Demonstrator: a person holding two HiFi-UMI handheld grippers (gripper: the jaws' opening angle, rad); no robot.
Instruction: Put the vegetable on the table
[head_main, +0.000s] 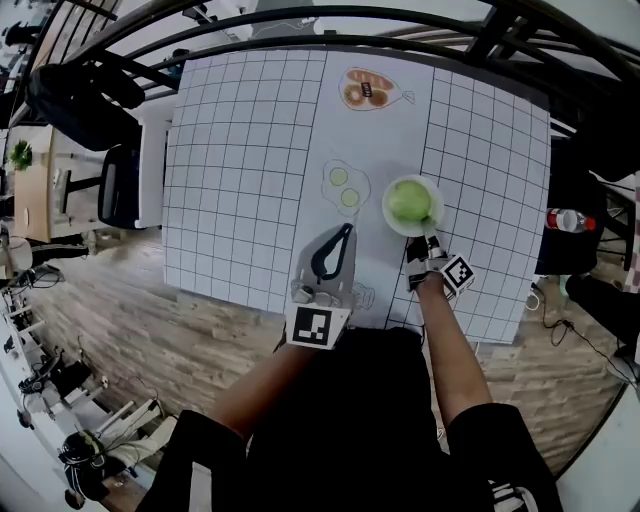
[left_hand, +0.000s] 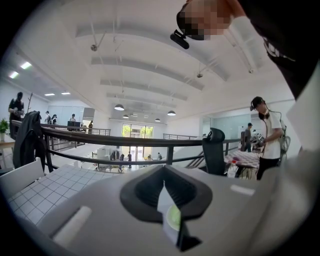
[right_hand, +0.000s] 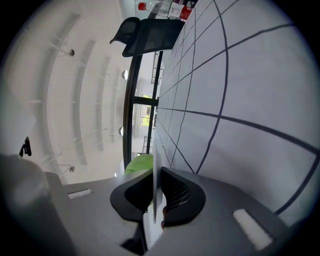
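The table (head_main: 240, 150), under a white squared cover, stood on a pale wood floor (head_main: 150, 330) beside a black railing (left_hand: 125, 141). A black office chair (head_main: 120, 185) sat near one side. Round lamps (left_hand: 119, 107) hung from the white beamed ceiling (left_hand: 140, 60), and far windows (left_hand: 137, 131) glowed bright.

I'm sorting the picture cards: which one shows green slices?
The card nearer the person, beside the plate; the far card shows brown bread.

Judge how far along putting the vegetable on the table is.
Done: the green vegetable sits on a white plate over the gridded table. In hand: the right gripper is clamped on the plate's rim. To do: letting go; whether the plate already rests on the table isn't clear.
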